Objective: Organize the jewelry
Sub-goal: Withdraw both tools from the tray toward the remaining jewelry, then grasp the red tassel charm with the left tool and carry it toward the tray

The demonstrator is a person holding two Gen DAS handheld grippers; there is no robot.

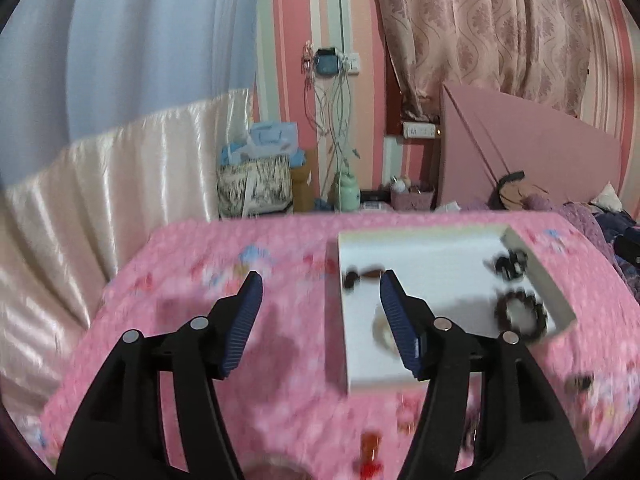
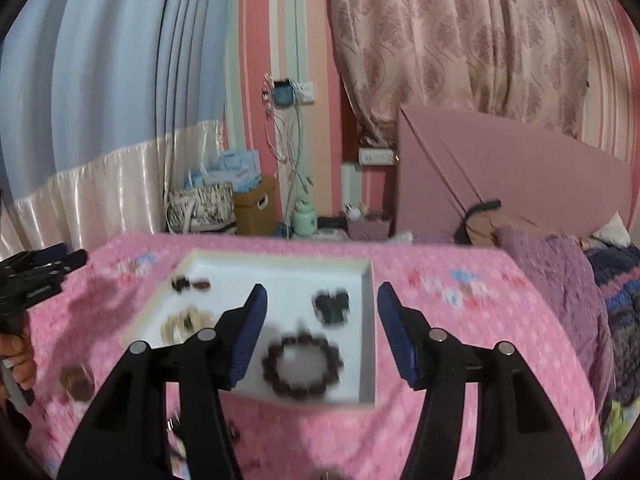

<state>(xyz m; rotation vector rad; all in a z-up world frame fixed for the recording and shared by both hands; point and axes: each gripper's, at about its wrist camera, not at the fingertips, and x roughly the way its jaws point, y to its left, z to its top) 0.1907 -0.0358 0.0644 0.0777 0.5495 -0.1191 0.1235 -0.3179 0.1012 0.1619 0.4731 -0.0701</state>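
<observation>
We are working in a pink-striped bedroom with blue and patterned curtains, over a table spread with a pink floral cloth [image 2: 460,320], and a shallow white square tray [image 2: 370,320] is sitting near its far edge. Inside the tray a dark brown beaded bracelet [image 2: 302,364] is lying by the near right corner, a black clustered piece [image 2: 332,306] beyond it, a pale cream bracelet [image 2: 182,326] by the left wall, and small dark beads [image 2: 190,283] toward the far left corner. We are holding the right gripper [image 2: 320,334] wide apart and empty over the tray, the left gripper [image 1: 320,328] likewise wide and empty, straddling the tray's left wall. Loose pieces, a brown one [image 2: 76,380] and a red one [image 1: 370,446], are waiting on the cloth near the table's front edge. Both views are blurring, so we judge a hurried descent could clip the tray's low wall, shoving it or scattering its beads. The cloth right of the tray is offering open room.
</observation>
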